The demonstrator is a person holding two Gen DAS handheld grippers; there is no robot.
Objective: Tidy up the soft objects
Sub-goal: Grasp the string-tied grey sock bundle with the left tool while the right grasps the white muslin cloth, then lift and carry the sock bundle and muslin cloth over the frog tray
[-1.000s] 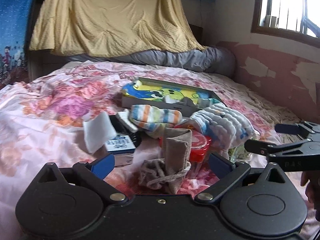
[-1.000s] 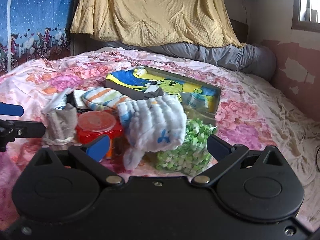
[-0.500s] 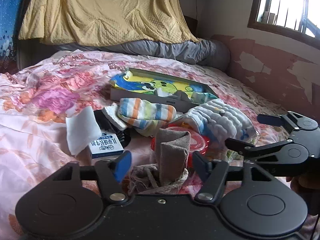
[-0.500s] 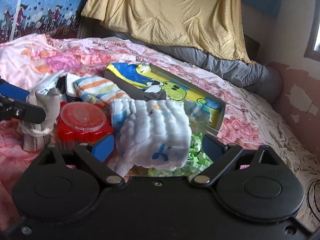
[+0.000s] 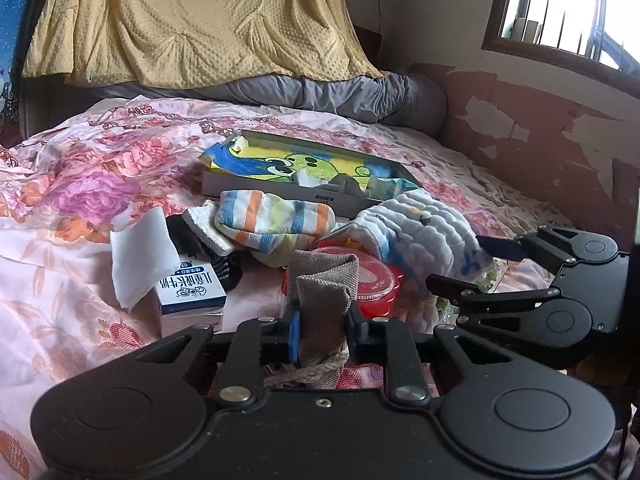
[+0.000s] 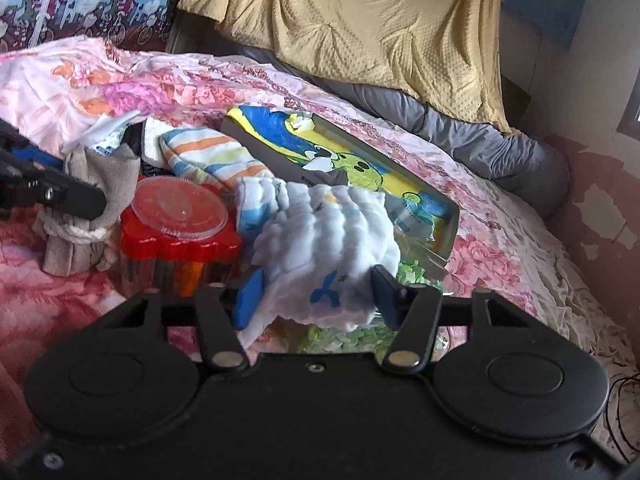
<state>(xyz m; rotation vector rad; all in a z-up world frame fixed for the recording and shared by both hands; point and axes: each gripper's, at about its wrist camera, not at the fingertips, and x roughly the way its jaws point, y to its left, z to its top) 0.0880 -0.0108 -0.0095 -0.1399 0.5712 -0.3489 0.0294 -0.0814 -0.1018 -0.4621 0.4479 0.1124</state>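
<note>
My left gripper [image 5: 323,332] is shut on a grey-brown cloth pouch with a rope tie [image 5: 324,288], which also shows in the right wrist view [image 6: 86,200]. My right gripper [image 6: 316,292] has its fingers against both sides of a white quilted cloth with blue prints [image 6: 324,236], also seen in the left wrist view [image 5: 416,232]. A striped sock [image 5: 276,220] lies behind them. A flat box [image 5: 264,192] holding a yellow and blue cartoon cloth [image 5: 300,162] sits further back on the bed.
A red jar with a clear lid [image 6: 180,220] stands between the pouch and the white cloth. A bag of green bits [image 6: 356,332] lies under the white cloth. A milk carton [image 5: 192,288] and white pad [image 5: 140,256] lie left. Wall at right.
My left gripper closed onto the grey-brown pouch. My right gripper moved forward and narrowed around the white quilted cloth.
</note>
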